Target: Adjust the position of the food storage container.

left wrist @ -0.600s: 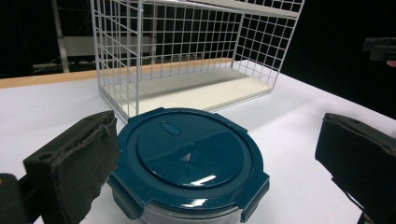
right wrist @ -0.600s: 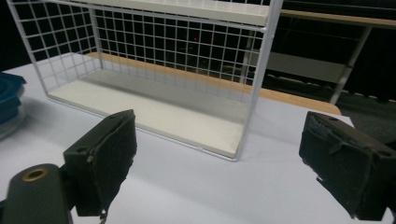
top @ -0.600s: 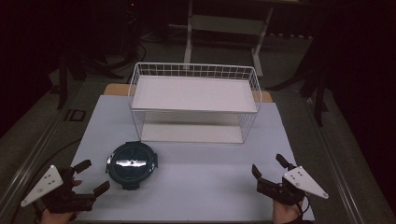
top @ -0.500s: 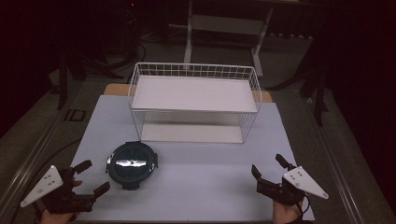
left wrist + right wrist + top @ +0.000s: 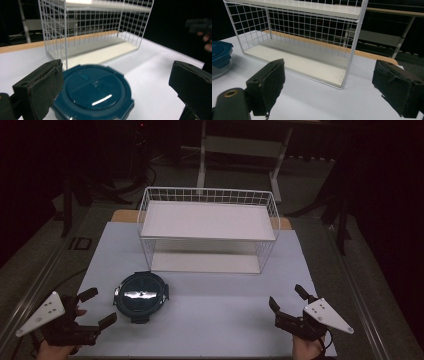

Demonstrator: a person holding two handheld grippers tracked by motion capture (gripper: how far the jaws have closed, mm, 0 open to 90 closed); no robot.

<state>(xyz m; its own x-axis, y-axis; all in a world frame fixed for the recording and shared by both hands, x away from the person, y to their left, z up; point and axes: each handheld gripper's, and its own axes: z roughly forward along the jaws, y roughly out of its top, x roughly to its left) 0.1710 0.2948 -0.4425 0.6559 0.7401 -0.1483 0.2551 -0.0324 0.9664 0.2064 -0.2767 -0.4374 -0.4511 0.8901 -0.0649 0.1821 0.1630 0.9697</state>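
Observation:
A round container with a dark blue lid (image 5: 140, 294) sits on the white table (image 5: 210, 300), left of centre, in front of a white wire rack (image 5: 207, 227). My left gripper (image 5: 97, 308) is at the front left corner, open, its jaws pointing at the container (image 5: 93, 91) from close by with nothing between them. At the front right, my right gripper (image 5: 288, 301) stands open and empty, facing the rack (image 5: 307, 37). The container's edge (image 5: 219, 58) shows at the left of the right gripper view.
The rack has a white top shelf (image 5: 210, 219) and a white bottom shelf (image 5: 202, 261), open at the front. A wooden strip (image 5: 122, 215) runs along the table's far edge. Dark floor and stand legs (image 5: 275, 170) lie beyond.

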